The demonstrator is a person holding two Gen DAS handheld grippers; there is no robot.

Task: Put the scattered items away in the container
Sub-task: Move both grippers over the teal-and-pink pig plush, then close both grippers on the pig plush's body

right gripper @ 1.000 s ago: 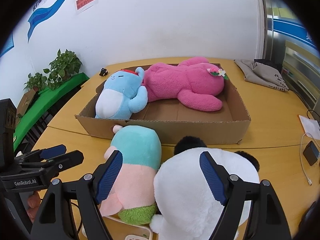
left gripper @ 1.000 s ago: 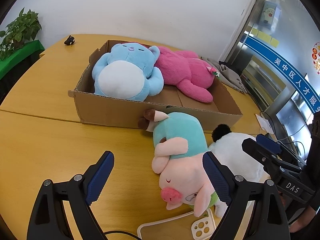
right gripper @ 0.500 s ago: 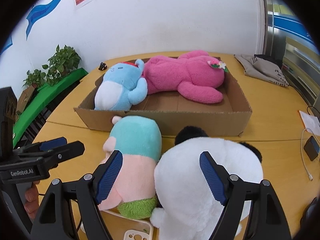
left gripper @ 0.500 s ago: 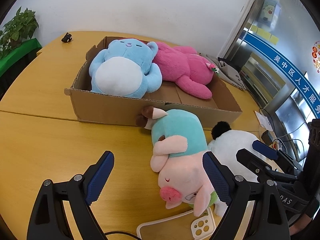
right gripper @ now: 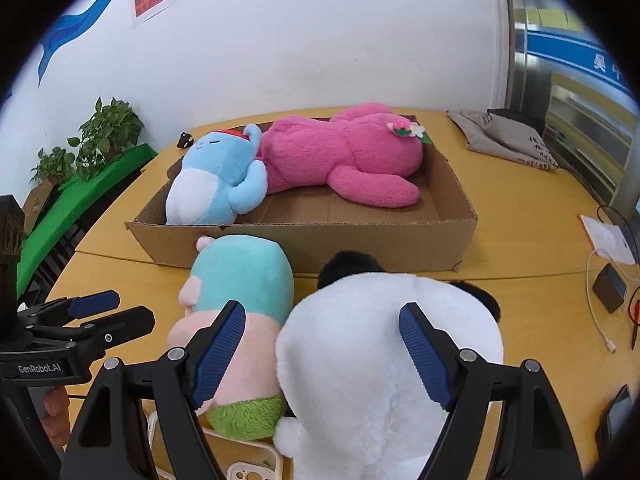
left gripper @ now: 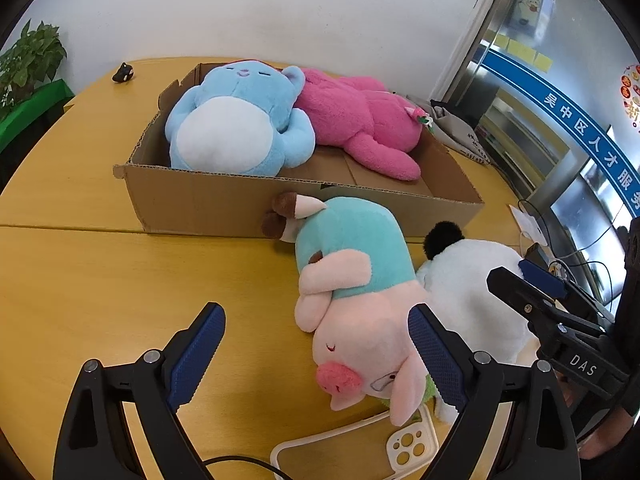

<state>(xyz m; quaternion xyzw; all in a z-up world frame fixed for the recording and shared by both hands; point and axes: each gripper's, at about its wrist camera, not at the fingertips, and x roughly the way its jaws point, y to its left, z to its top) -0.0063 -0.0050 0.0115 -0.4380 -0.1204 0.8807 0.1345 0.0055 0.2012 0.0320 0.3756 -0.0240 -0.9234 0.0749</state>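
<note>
While jaws gape, white panda plush [right gripper: 384, 352] below right gripper [right gripper: 322, 344], untouched.

Four stuffed toys show: a blue toy [left gripper: 236, 128] and a pink toy [left gripper: 360, 120] at upper centre inside one cardboard box [left gripper: 224, 204], and a pig toy [left gripper: 352, 292] and a white toy [right gripper: 384, 356] lower in the frame on the counter [left gripper: 100, 280]. One phone case [left gripper: 412, 446] lies at the bottom edge. Two hand-held grippers appear, left hand-held gripper [left gripper: 316, 354] and right hand-held gripper [right gripper: 322, 350].
</note>
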